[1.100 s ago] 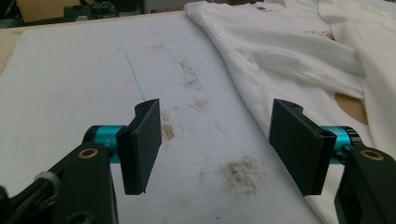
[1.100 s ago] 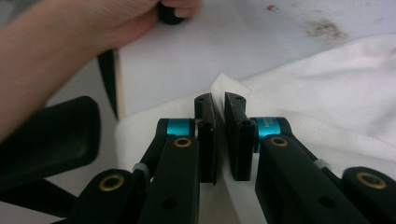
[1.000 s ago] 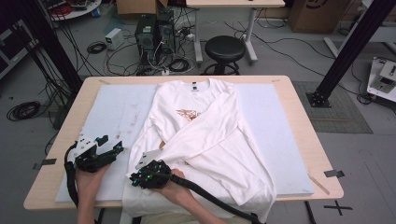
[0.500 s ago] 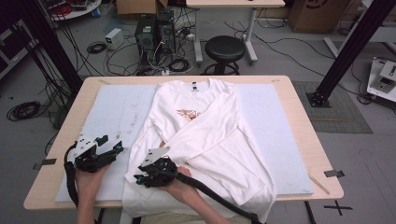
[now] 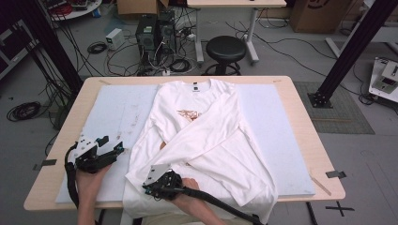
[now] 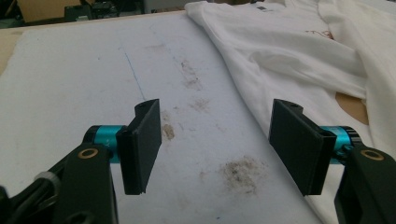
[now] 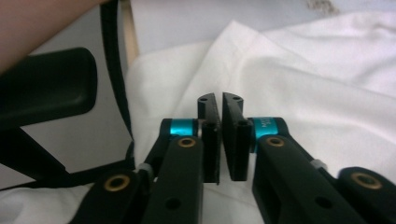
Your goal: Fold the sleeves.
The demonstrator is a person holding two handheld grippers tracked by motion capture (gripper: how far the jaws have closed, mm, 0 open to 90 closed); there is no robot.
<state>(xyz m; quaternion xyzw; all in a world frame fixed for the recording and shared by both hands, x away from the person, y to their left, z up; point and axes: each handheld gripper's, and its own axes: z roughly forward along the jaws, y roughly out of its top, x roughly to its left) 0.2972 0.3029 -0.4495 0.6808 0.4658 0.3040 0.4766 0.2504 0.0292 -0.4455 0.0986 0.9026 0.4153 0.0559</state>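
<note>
Right gripper (image 5: 146,186) is seen shifted leftward along the lower edge of the high view versus the earlier frames, now at lower centre-left over the shirt (image 5: 206,136) hem corner. Its jaws have just been closing and are now together; in the right gripper view (image 7: 220,140) only a thin slit is left between the pads, and whether a fold of fabric is pinched there cannot be told. If cloth is caught, a fold of the lower left shirt portion is likely being set up; if not, a re-grip is needed.

Left gripper (image 5: 109,149) is held in the same spot at lower left of the high view, on the white mat (image 5: 103,108), just beside the shirt's edge. Its jaws are wide apart with nothing between them, as shown in the left gripper view (image 6: 219,144); it is pointed up-right toward the garment.

Shirt is laid flat at frame centre, collar toward the top, both sleeves crossed over the front.
</note>
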